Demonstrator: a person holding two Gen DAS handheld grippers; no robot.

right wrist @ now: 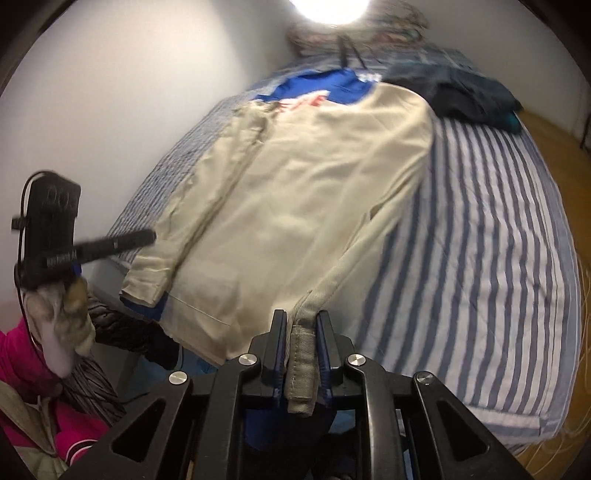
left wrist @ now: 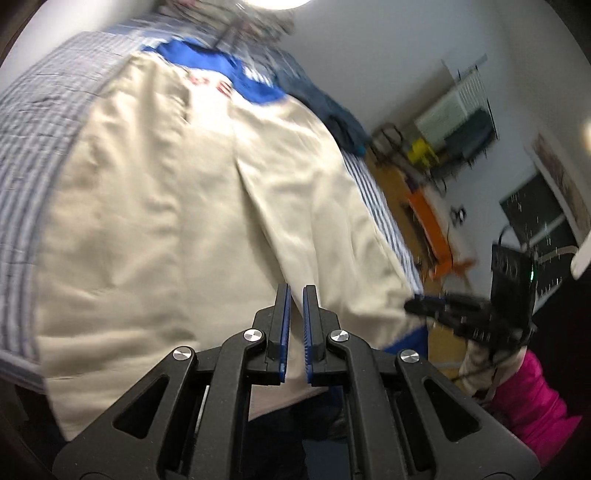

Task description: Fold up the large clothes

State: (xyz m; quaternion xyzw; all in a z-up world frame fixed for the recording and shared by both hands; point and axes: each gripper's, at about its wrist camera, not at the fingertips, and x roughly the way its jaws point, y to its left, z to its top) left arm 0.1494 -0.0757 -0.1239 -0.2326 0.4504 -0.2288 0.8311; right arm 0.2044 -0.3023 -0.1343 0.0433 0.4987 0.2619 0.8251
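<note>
A large cream top (right wrist: 295,192) with a blue yoke and red lettering lies spread along the striped bed (right wrist: 480,229). My right gripper (right wrist: 300,315) is shut on the cuff (right wrist: 301,365) of its near sleeve, which is lifted off the bed and pulled taut. In the left wrist view the same top (left wrist: 177,206) fills the frame, and my left gripper (left wrist: 296,291) hovers over its lower part, jaws nearly together with nothing between them. From the right wrist view the left gripper (right wrist: 147,236) sits by the other sleeve's end, apart from it. The right gripper (left wrist: 410,306) shows at the top's right edge.
A dark blue pile of clothes (right wrist: 469,96) lies at the bed's far right, with crumpled bedding (right wrist: 354,33) at its head. A white wall (right wrist: 110,110) runs along the left side, wooden floor (right wrist: 554,147) along the right. A pink sleeve (right wrist: 22,362) is beside me.
</note>
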